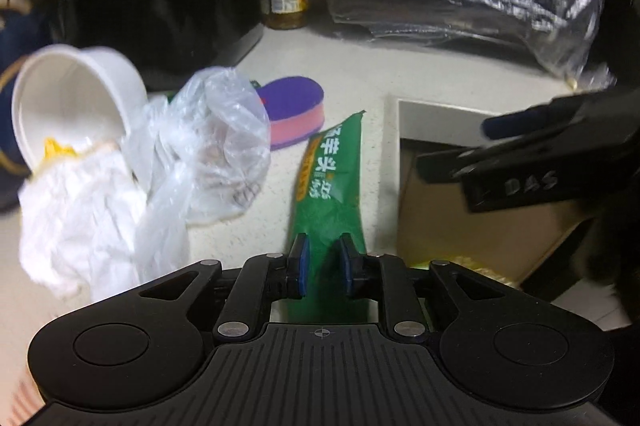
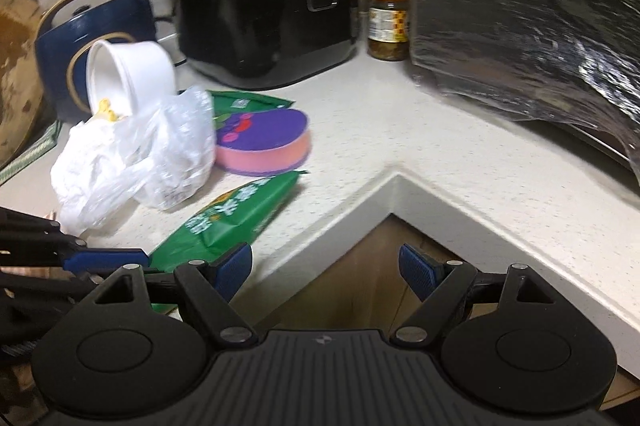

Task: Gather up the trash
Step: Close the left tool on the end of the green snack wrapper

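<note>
The left claw [image 1: 323, 258], narrowly spread, straddles the near end of the green wrapper [image 1: 334, 181] lying on the desk [image 1: 360, 65]; light, limp and slippery-looking, it seems best pinched at that flat end.

We see the green wrapper's [image 1: 328, 193] near end hidden behind our left tool [image 1: 323, 262]; its print blurs.
</note>
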Tool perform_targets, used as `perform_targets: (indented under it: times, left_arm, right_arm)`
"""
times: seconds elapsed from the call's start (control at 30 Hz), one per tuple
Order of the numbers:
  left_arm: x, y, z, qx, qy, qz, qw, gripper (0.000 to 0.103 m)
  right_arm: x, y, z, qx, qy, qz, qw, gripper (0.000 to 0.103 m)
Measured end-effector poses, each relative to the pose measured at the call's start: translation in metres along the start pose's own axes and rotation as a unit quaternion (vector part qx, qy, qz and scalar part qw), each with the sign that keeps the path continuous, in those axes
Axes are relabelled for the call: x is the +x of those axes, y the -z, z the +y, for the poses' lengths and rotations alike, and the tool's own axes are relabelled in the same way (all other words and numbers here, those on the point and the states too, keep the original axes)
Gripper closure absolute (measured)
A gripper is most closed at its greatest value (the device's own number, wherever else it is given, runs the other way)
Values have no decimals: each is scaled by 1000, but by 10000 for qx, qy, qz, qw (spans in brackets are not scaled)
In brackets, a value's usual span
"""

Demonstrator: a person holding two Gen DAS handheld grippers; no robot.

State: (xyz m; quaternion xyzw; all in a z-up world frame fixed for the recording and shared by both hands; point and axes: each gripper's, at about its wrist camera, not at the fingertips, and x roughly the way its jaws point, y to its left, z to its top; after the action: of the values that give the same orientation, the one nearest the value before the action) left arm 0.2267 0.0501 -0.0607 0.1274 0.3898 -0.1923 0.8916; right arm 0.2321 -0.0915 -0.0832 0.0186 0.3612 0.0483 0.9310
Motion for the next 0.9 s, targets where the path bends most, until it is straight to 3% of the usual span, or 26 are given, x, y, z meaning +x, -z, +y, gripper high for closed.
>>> perform_targets:
  times: [0.27, 0.5, 0.7, 0.9]
  left_arm:
    - [5, 0, 16, -199, -351, -38, 9992, 72]
    - [1, -3, 14, -160, 156, 69, 9997, 75]
    - [3, -12, 4, -105, 126, -39, 9999, 75]
    - [21, -18, -2, -1, 63, 205, 9998, 70]
  right_arm:
    - [-5, 5, -19, 262, 209, 4, 9994, 21]
    - [-17, 9, -21, 300, 160, -186, 9992, 21]
    - [-18, 11, -21, 318, 95, -182, 9993, 21]
    - [-18, 17, -26, 397, 114, -118, 9991, 21]
